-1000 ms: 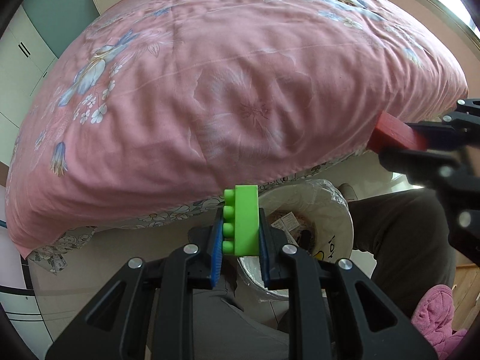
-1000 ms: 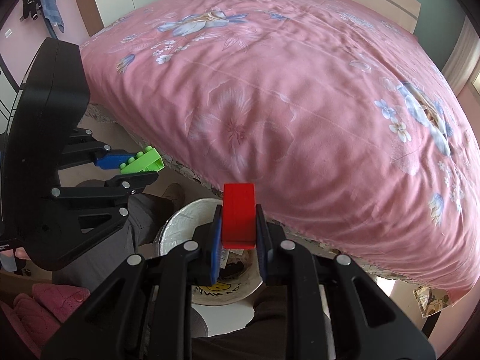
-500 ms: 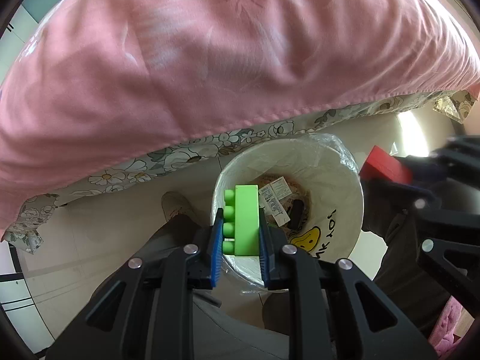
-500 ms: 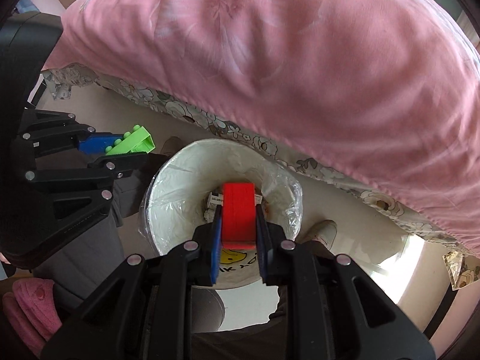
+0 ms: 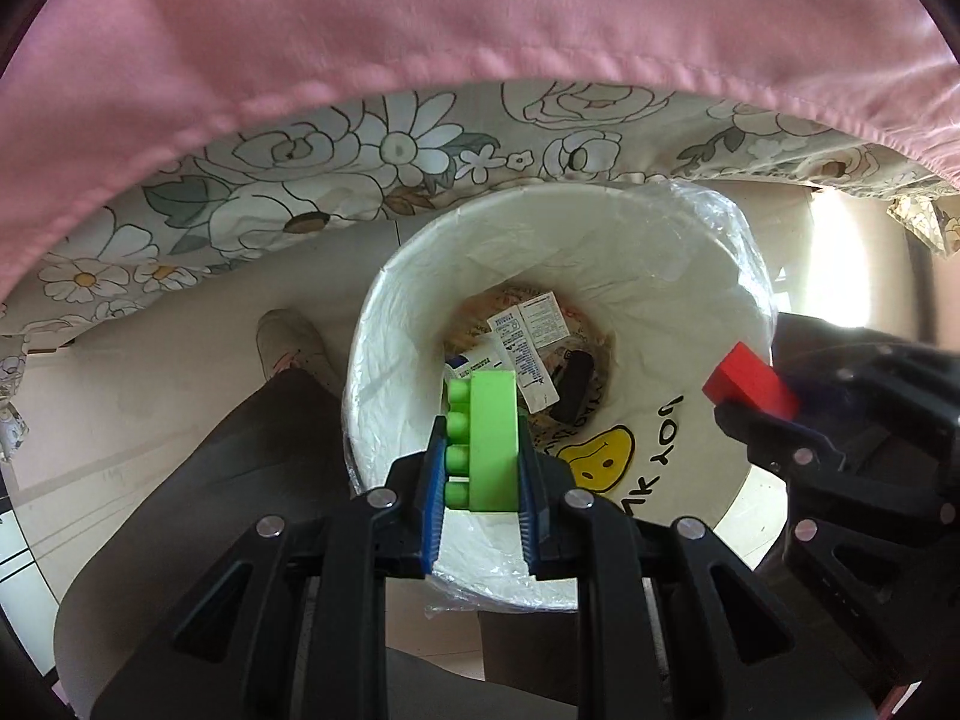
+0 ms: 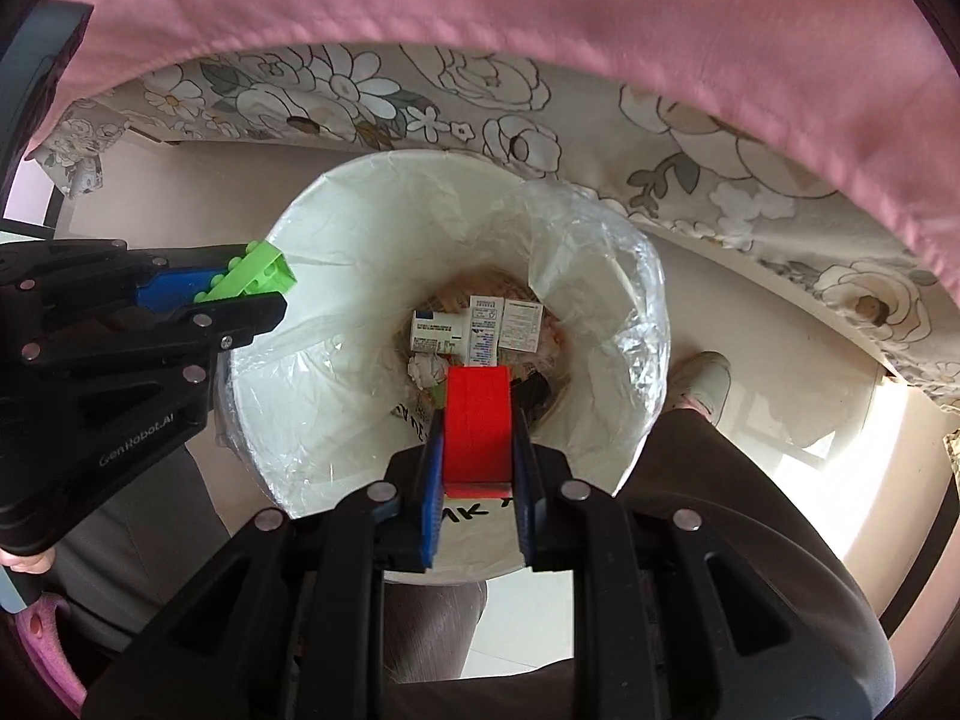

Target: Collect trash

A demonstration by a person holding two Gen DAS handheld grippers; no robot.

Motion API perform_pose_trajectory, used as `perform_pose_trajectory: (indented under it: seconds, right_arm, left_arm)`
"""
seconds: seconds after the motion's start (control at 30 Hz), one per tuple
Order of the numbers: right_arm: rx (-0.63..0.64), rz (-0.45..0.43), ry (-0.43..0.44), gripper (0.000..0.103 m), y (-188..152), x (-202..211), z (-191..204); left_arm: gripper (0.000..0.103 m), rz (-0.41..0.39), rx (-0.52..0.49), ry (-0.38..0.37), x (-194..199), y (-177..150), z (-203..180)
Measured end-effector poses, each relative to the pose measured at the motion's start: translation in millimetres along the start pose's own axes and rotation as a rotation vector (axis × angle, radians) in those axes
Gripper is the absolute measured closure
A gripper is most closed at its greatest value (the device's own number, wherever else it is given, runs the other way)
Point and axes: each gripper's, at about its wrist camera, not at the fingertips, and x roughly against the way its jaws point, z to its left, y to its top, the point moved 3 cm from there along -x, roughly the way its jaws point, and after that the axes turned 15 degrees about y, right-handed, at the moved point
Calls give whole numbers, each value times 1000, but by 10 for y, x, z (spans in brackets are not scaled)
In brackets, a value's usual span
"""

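Lower now, both tools (image 5: 480,468) (image 6: 477,450) (blocks (image 5: 493,441) (image 6: 478,429) clamped) over bin (image 5: 690,276).

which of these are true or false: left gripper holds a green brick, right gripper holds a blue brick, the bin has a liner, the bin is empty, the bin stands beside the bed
1. The left gripper holds a green brick. True.
2. The right gripper holds a blue brick. False: it is shut on a red block.
3. The white bin has a clear plastic liner. True.
4. The bin is empty. False: printed paper packaging lies at its bottom.
5. The bin stands beside the bed, below the pink bedspread. True.
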Motion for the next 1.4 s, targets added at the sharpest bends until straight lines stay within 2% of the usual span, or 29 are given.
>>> perform_pose_trajectory:
  seconds: [0.33, 0.7, 0.77, 0.83, 1.03, 1.23, 1.4]
  right_arm:
    - [-76, 110, 37, 82, 11, -583, -159]
    - [-114, 203, 34, 82, -53, -1006, -226]
    - [-123, 219, 49, 79, -58, -1028, -236]
    - [-129, 218, 46, 64, -47, -1042, -251]
    - [-123, 206, 42, 64, -52, -972, -259]
    - [-115, 182, 18, 64, -75, -843, -210]
    - [-73, 140, -6, 64, -105, -604, -70]
  left_arm:
    - [80, 120, -6, -73, -529, 46, -171]
    - [79, 209, -18, -57, -866, 49, -291]
    - [60, 219, -24, -55, -896, 39, -304]
    - [55, 218, -24, -49, -900, 36, -306]
    - [55, 220, -6, -50, -878, 50, -277]
    - [53, 208, 8, 6, -789, 8, -155]
    - [52, 162, 25, 58, -543, -25, -17]
